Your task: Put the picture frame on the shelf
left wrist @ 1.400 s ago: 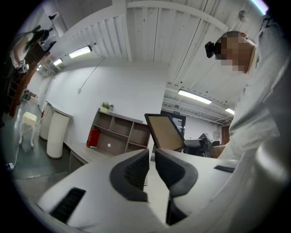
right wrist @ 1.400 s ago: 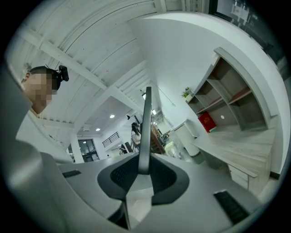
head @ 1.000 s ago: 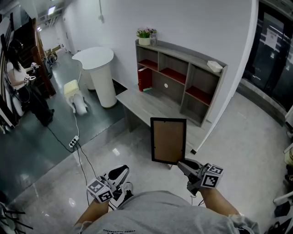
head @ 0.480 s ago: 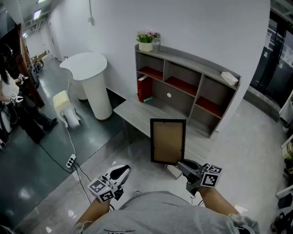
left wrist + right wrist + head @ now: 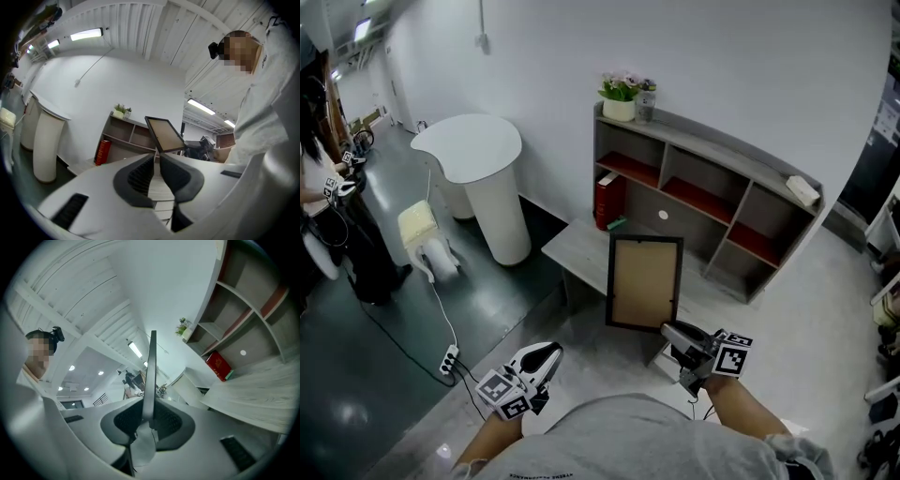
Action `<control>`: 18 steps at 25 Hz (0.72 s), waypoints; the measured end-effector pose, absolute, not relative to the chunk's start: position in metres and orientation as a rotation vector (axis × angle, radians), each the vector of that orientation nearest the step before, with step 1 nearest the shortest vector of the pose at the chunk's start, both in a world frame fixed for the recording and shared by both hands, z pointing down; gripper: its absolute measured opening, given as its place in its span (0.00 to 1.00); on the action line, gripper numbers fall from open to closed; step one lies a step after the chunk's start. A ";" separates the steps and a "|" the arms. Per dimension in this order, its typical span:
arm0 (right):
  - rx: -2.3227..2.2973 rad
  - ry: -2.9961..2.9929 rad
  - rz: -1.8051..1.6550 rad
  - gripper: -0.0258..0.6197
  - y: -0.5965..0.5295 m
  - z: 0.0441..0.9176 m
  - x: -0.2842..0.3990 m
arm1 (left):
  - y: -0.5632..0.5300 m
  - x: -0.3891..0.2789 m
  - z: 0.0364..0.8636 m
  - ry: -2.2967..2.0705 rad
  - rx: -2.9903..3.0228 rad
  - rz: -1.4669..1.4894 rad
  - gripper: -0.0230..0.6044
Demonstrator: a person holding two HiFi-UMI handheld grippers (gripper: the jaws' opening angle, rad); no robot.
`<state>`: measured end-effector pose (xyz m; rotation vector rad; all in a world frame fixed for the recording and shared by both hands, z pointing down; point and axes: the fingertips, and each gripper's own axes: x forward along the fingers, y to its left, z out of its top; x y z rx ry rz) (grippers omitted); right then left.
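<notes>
The right gripper point(image 5: 673, 332) had its jaws clamped on the bottom edge of the frame point(image 5: 644, 283), near its lower right corner. It held the frame upright in the air in front of the shelf point(image 5: 712, 150) and apart from it. The frame's brown backing faced the person, probably so that the front would face the room once it was set down. The left gripper point(image 5: 546, 354) hung low, its jaws all but together with nothing between them, seemingly kept clear of the carry.

In the shelf, the lower left compartment held a red book point(image 5: 608, 199); the other compartments looked empty. On top stood a plant pot point(image 5: 620, 103) at the left end and a pale box point(image 5: 803, 190) at the right. A low worktop point(image 5: 581, 253) ran along the front.
</notes>
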<state>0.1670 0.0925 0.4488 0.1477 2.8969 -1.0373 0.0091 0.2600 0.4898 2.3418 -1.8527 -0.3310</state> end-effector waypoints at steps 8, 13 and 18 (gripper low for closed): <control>0.125 2.818 -1.158 0.15 0.040 0.453 0.102 | 0.253 -0.060 0.495 -1.931 2.261 -0.355 0.11; 0.149 2.772 -1.208 0.15 -0.006 0.455 0.063 | 0.242 -0.088 0.499 -1.988 2.188 -0.340 0.11; 0.182 2.709 -1.287 0.15 -0.064 0.463 0.019 | 0.218 -0.116 0.500 -2.072 2.123 -0.299 0.11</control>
